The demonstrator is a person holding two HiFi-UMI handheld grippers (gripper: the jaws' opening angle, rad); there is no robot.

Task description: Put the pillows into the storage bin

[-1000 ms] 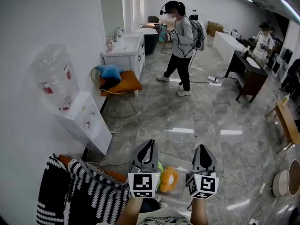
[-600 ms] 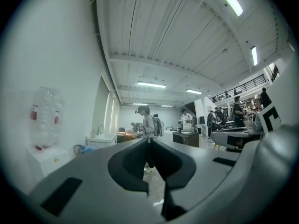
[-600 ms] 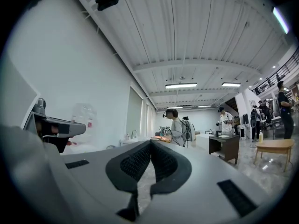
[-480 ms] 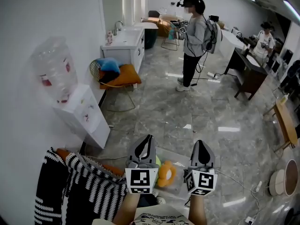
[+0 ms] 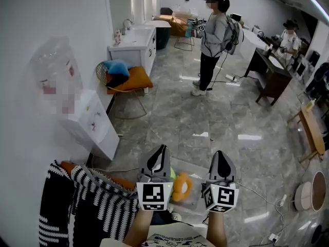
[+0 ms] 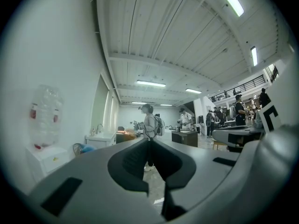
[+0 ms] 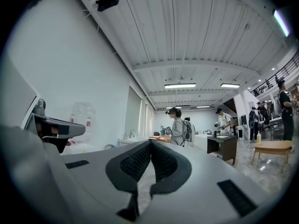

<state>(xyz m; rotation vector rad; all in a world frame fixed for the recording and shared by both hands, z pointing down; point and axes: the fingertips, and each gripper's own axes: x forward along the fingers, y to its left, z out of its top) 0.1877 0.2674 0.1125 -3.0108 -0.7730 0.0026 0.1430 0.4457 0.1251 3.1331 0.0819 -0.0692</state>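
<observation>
You're holding left tongs (image 5: 163, 149) and right tongs (image 5: 220, 154) level, both shut and empty.
Pillows (image 5: 131, 80) are lying on a chair (image 5: 138, 106), well apart from the bin (image 5: 198, 197); fetching them means walking over.

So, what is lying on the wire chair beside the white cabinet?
An orange pillow covers the seat of the chair. A blue pillow and something dark sit at its back. The seat under them cannot be seen.

White water dispenser (image 5: 88, 123) against the wall (image 5: 56, 14), white sink cabinet (image 5: 134, 45) beyond it, person (image 5: 212, 40) with backpack (image 5: 233, 32) standing mid-floor, dark desk (image 5: 270, 78) to one side, wooden bench (image 5: 314, 134) nearer, black-and-white striped cloth (image 5: 85, 210) closest.
</observation>
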